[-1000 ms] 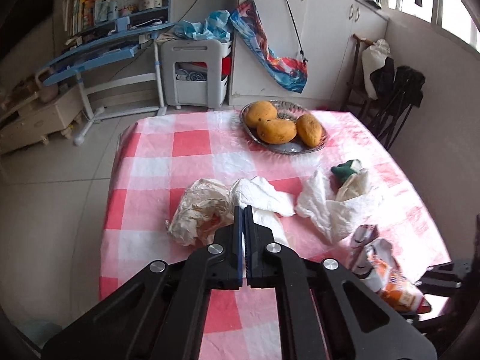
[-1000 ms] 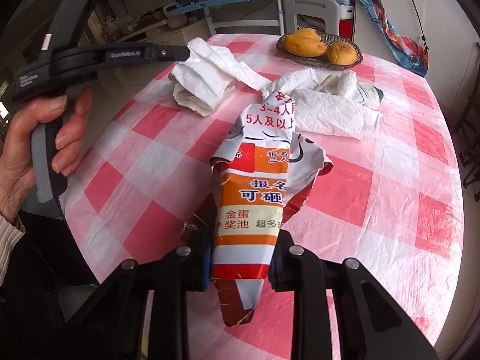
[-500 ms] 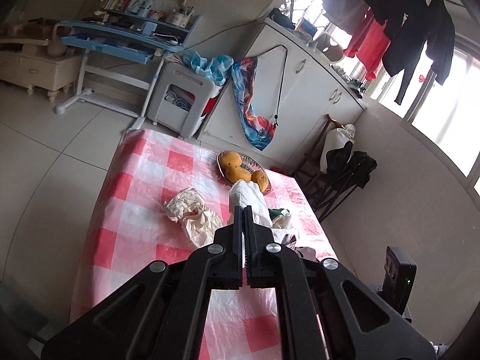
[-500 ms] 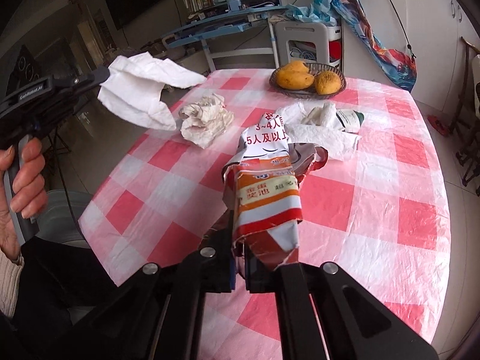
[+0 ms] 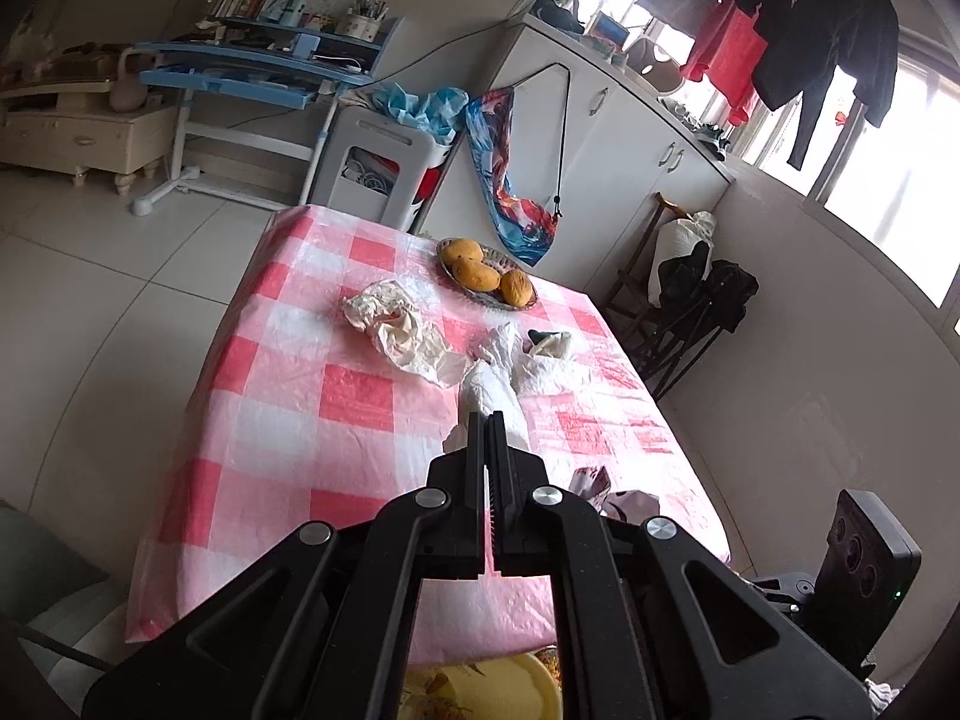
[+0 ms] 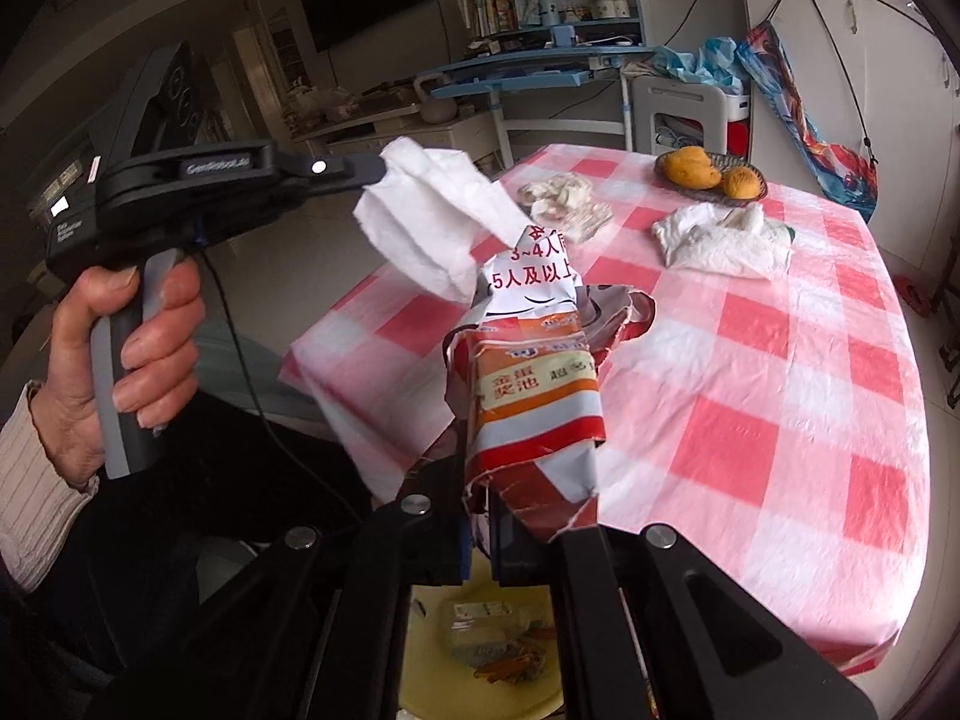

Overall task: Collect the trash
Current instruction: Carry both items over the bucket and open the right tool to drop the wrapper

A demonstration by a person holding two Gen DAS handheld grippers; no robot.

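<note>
Above the yellow bin (image 6: 480, 678), right gripper (image 6: 477, 531) pinches the torn snack wrapper (image 6: 531, 384) by its bottom edge while left gripper (image 6: 375, 167) clamps a white tissue (image 6: 429, 222) off to the bin's side, so either may flutter and miss on release.

Window (image 5: 888, 168) daylight glare, dark curved fisheye edges

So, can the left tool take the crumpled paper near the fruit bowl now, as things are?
Probably not yet. The left tool is shut on a white tissue and held off the table edge, away from the crumpled paper. Nothing blocks the path, but it must drop the tissue first.
</note>
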